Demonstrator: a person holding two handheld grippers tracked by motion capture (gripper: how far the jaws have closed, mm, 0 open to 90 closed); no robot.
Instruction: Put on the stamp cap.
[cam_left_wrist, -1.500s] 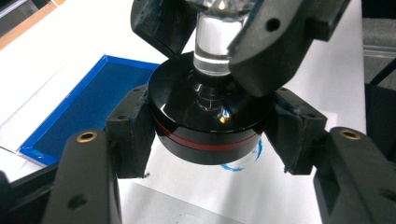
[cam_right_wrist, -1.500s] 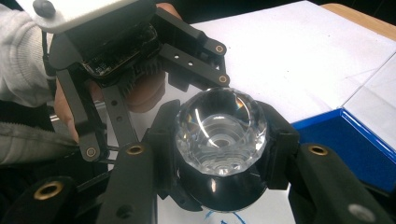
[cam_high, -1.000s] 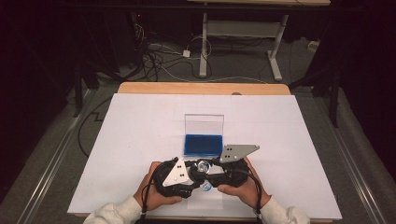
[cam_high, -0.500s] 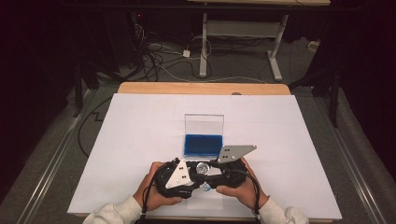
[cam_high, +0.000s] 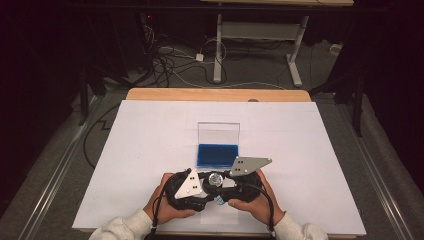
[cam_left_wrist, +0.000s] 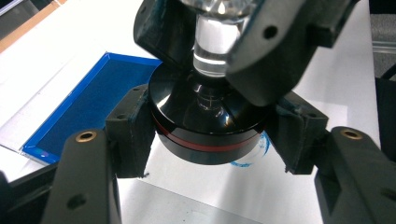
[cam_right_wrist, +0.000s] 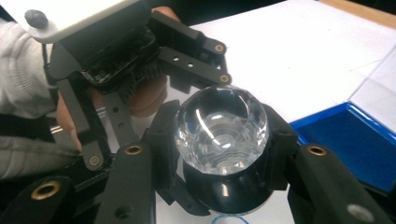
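A round stamp, with a glossy black base (cam_left_wrist: 205, 121) ringed in red and a clear faceted knob (cam_right_wrist: 222, 126), is held just above the white paper near the front edge. In the high view the stamp (cam_high: 216, 179) sits between both hands. My left gripper (cam_left_wrist: 212, 140) is shut on the black base, one pad on each side. My right gripper (cam_right_wrist: 222, 135) is shut on the clear knob from above. A blue ring of ink (cam_left_wrist: 254, 156) marks the paper beneath the stamp.
A blue ink pad (cam_high: 217, 155) lies just beyond the stamp, its clear lid (cam_high: 218, 134) standing upright behind it. White paper (cam_high: 150, 150) covers the wooden table (cam_high: 215, 94). Cables and a desk frame lie on the floor beyond the far edge.
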